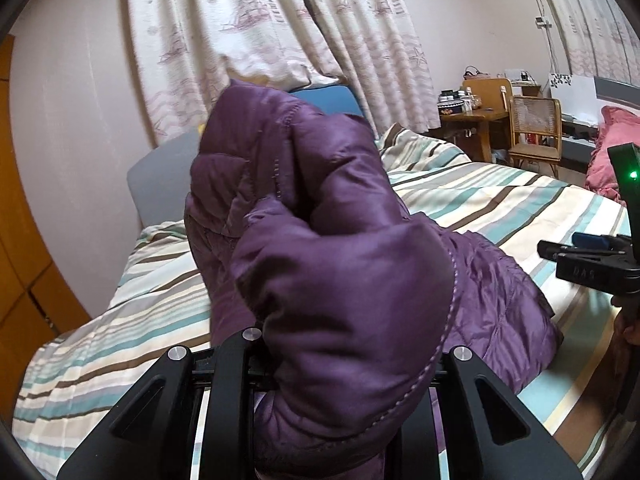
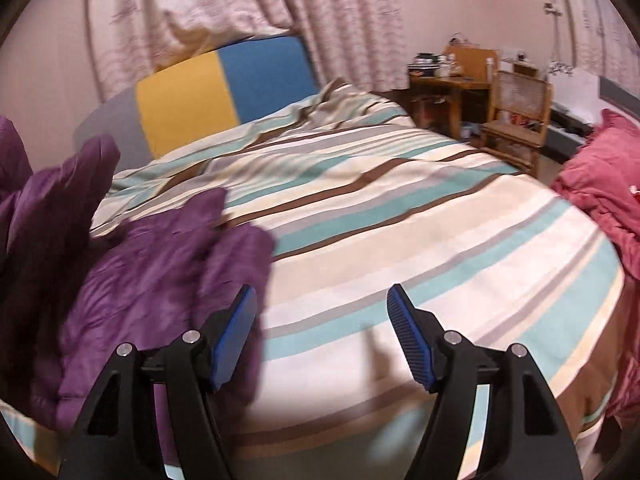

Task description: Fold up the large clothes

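purple padded jacket (image 1: pixel 344 264) bunches in your left tool (image 1: pixel 340 380), pinched; your right tool (image 2: pixel 322 332) is spread, empty. slick fabric may slip onto the striped bed (image 2: pixel 400 208).

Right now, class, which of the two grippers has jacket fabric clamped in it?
The left gripper: a bunched fold of the purple jacket is pinched between its fingers. The right gripper stands open, with only striped bedding showing between its blue pads.
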A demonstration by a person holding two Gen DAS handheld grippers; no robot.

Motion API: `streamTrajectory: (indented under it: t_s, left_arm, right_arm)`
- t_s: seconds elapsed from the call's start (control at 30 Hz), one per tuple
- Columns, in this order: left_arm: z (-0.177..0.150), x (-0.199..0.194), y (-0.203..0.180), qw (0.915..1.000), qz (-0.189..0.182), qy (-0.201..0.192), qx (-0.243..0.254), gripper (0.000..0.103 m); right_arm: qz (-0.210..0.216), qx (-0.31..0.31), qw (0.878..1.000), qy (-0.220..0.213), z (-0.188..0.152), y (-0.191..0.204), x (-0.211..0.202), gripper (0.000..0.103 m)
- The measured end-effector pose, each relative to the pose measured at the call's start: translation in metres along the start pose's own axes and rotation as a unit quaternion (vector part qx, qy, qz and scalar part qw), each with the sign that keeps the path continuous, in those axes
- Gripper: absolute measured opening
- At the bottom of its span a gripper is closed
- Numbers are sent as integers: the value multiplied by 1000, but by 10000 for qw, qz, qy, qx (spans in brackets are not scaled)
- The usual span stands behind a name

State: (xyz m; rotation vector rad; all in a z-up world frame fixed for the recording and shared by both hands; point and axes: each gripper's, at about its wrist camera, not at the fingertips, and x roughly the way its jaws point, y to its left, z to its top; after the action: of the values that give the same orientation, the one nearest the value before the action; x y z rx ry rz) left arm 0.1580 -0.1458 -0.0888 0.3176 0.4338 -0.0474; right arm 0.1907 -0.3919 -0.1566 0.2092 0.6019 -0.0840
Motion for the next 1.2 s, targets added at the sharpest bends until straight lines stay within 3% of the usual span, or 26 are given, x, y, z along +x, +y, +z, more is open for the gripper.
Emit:
streamTrajectory:
  t_s: [0.23, 0.67, 0.77, 0.9, 1.13, 1.2]
  left_arm:
    - [11, 9, -27, 9998, -199, -15, -2, 22]
    - [6, 30, -88, 9973, -670, 71, 299, 22]
    - [-3, 39, -102, 9958, -740, 156, 519, 33]
    - [-11, 48, -119, 9913, -1059, 224, 743, 65]
    - [-11, 45, -114, 9890, -1357, 203, 552, 70]
    - [-10, 42, -109, 9869, -1554, 164, 393, 77]
  right_arm:
    - [-651, 53, 9979, 33, -6, -22, -5, 68]
    - [-752, 385, 9964, 106, -7, -39, -5, 69]
    - [-794, 467, 9957, 140, -7, -44, -5, 69]
    - [-751, 531, 9956, 184, -8, -45, -5, 69]
    - [-682, 403, 9966, 218, -10, -36, -5, 69]
    - [-673, 381, 9967, 228, -11, -35, -5, 70]
